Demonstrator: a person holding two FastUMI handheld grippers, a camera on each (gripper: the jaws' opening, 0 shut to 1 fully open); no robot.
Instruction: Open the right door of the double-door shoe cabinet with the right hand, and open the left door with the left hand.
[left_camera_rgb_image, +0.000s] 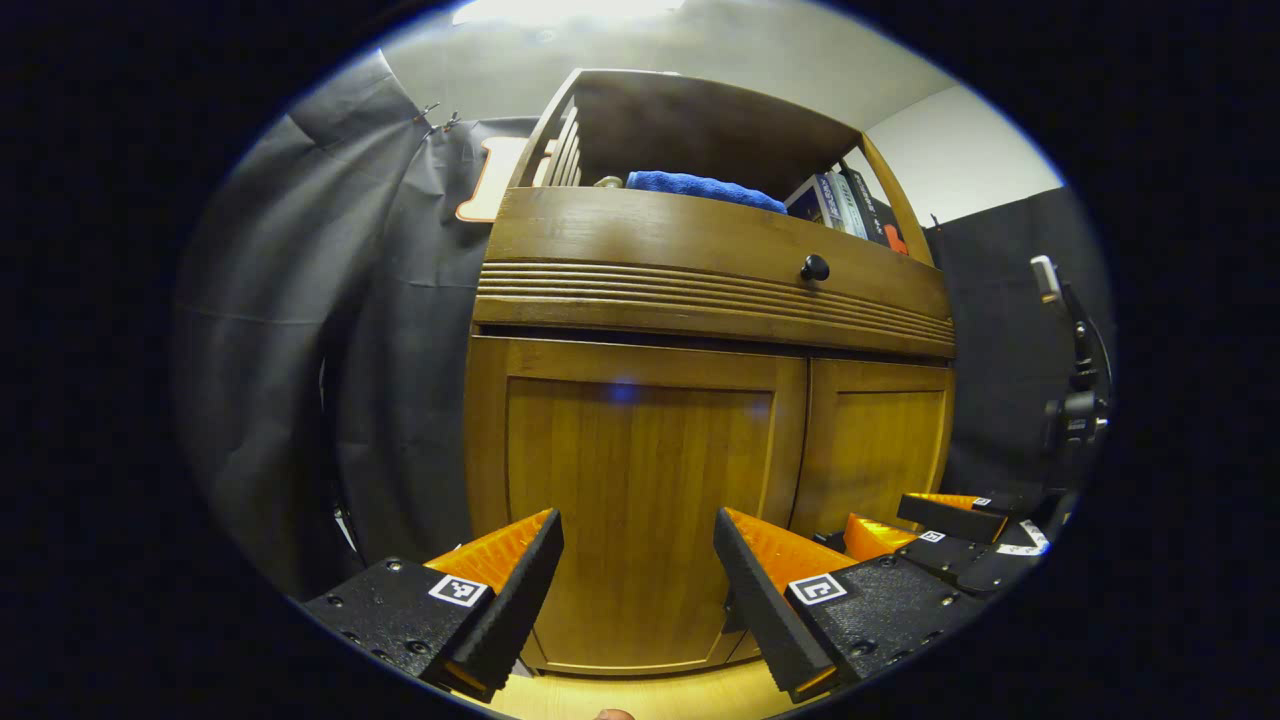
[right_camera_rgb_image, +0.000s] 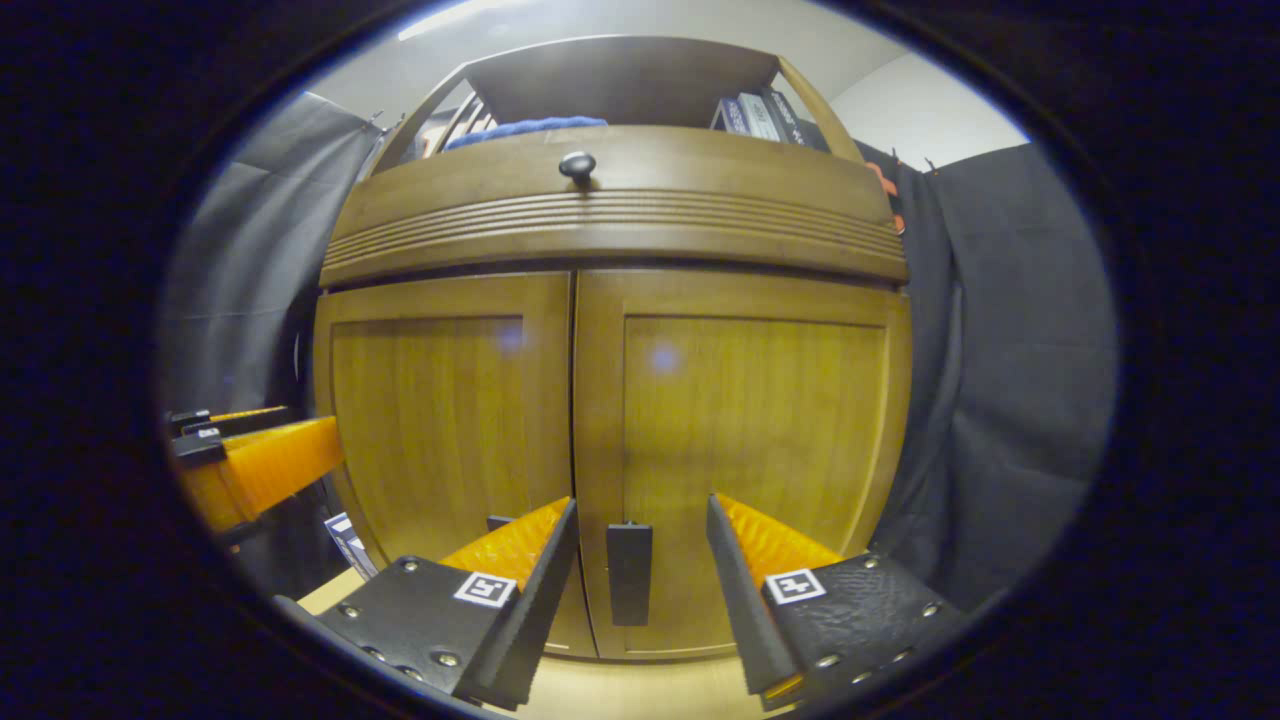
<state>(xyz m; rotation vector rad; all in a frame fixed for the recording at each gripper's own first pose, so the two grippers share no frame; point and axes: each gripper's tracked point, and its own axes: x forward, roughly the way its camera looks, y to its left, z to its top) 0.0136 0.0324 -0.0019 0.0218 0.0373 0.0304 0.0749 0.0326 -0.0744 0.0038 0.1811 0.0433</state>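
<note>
The wooden shoe cabinet stands close in front with both doors closed. In the left gripper view, my left gripper (left_camera_rgb_image: 640, 590) is open, low before the left door (left_camera_rgb_image: 640, 480); the right door (left_camera_rgb_image: 870, 450) lies beyond, with the right gripper (left_camera_rgb_image: 930, 530) down at its foot. In the right gripper view, my right gripper (right_camera_rgb_image: 640, 590) is open, and the right door's (right_camera_rgb_image: 750, 430) dark upright handle (right_camera_rgb_image: 628, 570) stands between its fingers, untouched. The left door (right_camera_rgb_image: 440, 420) adjoins at the seam, its handle mostly hidden behind a finger. The left gripper (right_camera_rgb_image: 250, 460) shows at the far left.
Above the doors runs a drawer front with a dark round knob (right_camera_rgb_image: 577, 165). A blue towel (left_camera_rgb_image: 700, 187) and books (left_camera_rgb_image: 835, 203) sit on the open shelf on top. Black cloth walls flank the cabinet. A camera stand (left_camera_rgb_image: 1075, 400) is at the right. Light wood floor (right_camera_rgb_image: 640, 690) lies below.
</note>
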